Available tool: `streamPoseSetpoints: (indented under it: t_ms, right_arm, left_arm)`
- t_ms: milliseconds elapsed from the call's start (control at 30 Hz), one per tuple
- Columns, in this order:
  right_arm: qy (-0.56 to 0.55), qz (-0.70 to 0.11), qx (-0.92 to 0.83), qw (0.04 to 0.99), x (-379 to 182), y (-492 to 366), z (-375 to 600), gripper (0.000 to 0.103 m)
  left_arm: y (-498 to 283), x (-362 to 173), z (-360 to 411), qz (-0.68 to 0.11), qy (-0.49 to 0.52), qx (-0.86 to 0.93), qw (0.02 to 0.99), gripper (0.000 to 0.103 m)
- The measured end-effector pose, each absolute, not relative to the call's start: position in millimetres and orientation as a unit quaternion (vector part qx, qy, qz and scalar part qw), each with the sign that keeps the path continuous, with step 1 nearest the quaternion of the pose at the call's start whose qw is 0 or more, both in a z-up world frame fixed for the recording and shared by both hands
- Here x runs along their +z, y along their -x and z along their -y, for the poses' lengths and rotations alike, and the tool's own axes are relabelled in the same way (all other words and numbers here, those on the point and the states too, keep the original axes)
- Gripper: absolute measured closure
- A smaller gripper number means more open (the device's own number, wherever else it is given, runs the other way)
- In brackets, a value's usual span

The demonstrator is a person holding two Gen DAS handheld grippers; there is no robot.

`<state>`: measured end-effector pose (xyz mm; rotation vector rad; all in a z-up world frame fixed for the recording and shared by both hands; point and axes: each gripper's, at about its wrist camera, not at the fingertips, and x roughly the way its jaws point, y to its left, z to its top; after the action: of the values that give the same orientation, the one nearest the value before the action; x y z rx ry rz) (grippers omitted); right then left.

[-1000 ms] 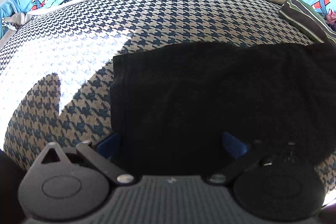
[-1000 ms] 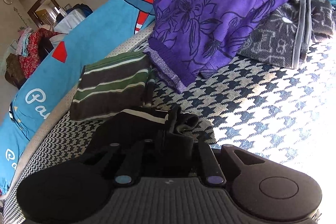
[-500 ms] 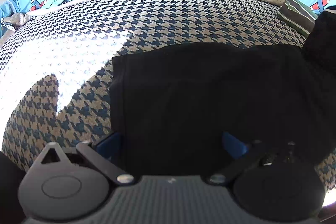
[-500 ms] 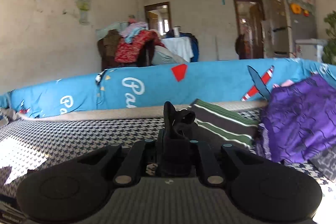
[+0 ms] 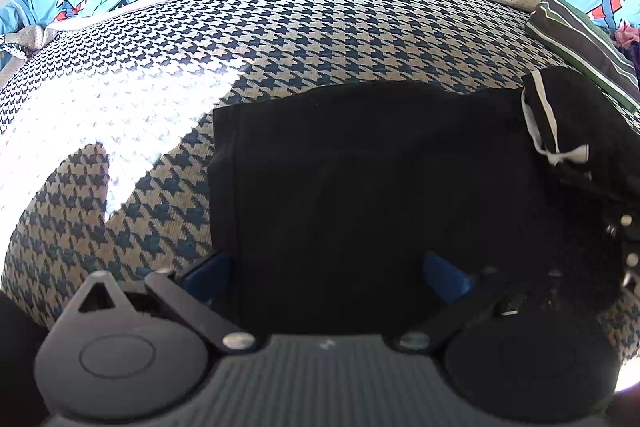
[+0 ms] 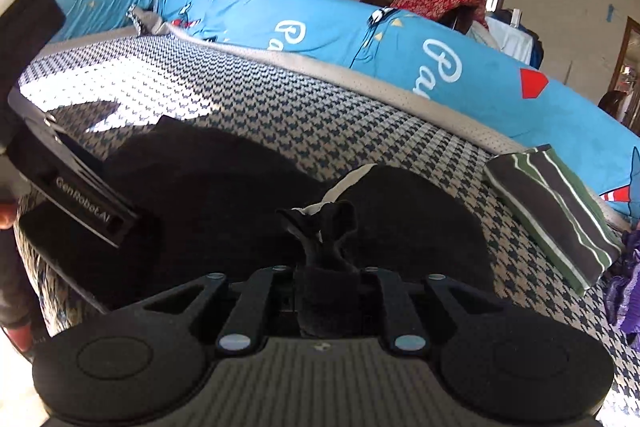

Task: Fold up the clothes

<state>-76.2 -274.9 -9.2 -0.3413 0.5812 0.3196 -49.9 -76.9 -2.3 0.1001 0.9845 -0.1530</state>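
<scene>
Right wrist: garment [image 6: 324,227] between tool [image 6: 326,291] fingers

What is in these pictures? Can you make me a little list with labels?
Place: a bed with a checked cover
Main thing: black garment, spread flat on the cover
Left gripper: open, its fingers either side of the garment's near edge
Right gripper: pinching a bunched-up end of the garment; its jaws have just been opening a little, with the cloth between them
White trim: on the end held above the flat part
Striped cloth: folded, lying apart, near the bed's far edge
Fold: not finished
</scene>
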Motion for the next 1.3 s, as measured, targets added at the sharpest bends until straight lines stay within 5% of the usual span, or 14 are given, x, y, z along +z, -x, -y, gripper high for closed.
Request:
streamPoseSetpoints:
  t_ms: [200,667,1300]
  right_arm:
    - [0.172,-0.301,0.184,0.92,-11,90,271,0.057]
    - [0.08,-0.281,0.124,0.948,14,123,269,0.054]
    - [0.057,-0.262,-0.041,0.963,21,141,279,0.054]
  left_arm:
    - [50,-2,77,-0.471,-0.047,-0.075,0.877,0.0]
    - [34,17,83,-0.452,-0.001,-0.102,0.886,0.0]
    - [-7,34,184,-0.422,-0.02,-0.196,0.885,0.0]
